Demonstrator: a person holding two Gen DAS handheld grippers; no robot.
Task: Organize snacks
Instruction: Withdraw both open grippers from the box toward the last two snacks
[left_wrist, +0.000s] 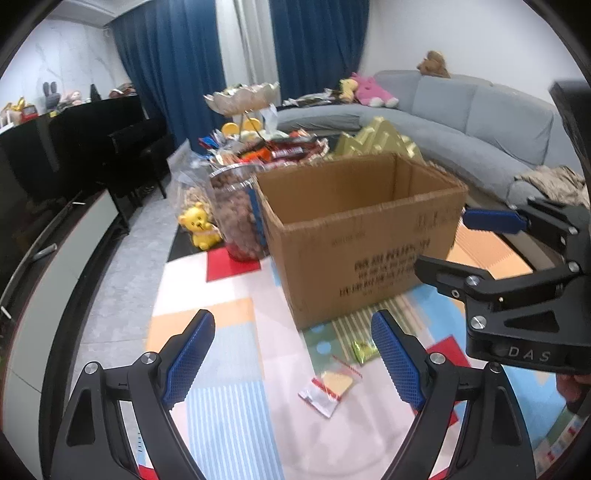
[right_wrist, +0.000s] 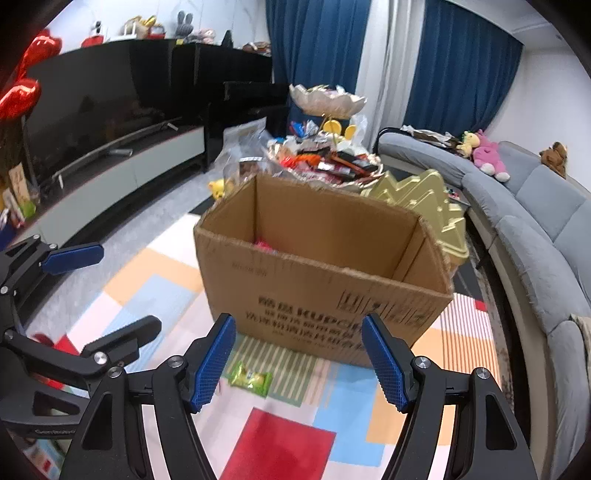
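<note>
Nearest, the left claw (left_wrist: 291, 358) hangs with its blue pads well apart and nothing between them, above a patchwork mat (left_wrist: 229, 417). Just beyond it lie a clear red-and-white snack packet (left_wrist: 327, 389) and a small green snack packet (left_wrist: 364, 350). The right claw (right_wrist: 298, 363) is also spread and empty, with the green packet on the mat just ahead of its left pad. Bare mat lies open to both sides of the packets. Behind them stands an open cardboard box (right_wrist: 295, 291), flaps gone, with something red low inside; the rest of its floor is hidden. Left of the box stand a clear tub of brown snacks (left_wrist: 238, 218) and a yellow bear figure (left_wrist: 197, 225). Farther back is a heap of wrapped snacks (right_wrist: 328, 162), then a grey sofa (right_wrist: 535, 229) curving along the right.
</note>
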